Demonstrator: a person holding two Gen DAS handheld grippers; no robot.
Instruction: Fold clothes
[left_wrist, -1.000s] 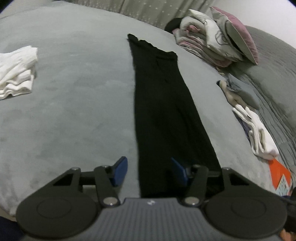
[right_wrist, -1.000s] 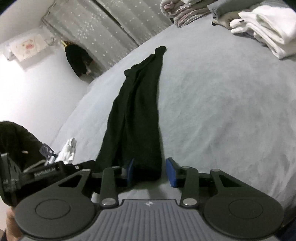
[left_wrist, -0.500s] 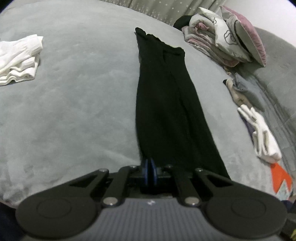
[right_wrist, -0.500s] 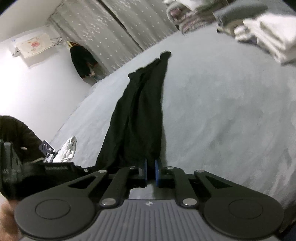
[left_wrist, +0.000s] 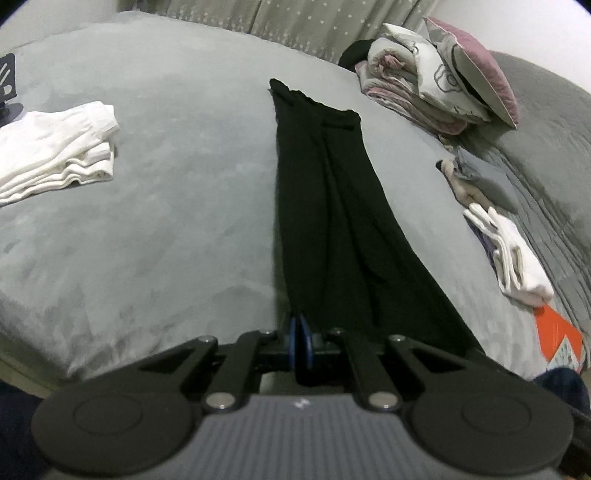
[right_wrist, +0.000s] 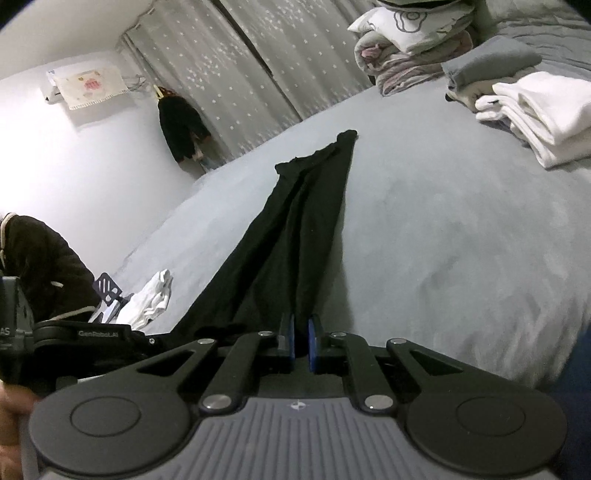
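A long black garment (left_wrist: 325, 206) lay stretched lengthwise along the grey bed (left_wrist: 166, 192). The left gripper (left_wrist: 298, 334) was clamped on the garment's near-left corner; the right gripper (right_wrist: 301, 341) had just closed on its near-right corner. Folded white clothes (left_wrist: 55, 147) lay at left, stacked bedding (left_wrist: 424, 88) at right.

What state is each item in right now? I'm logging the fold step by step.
black garment: stretched long on the bed, near end pinched at both corners.
left gripper: shut on the garment.
right gripper: shut on the garment.
white clothes: folded, lying apart.
bedding pile: stacked at the far side.
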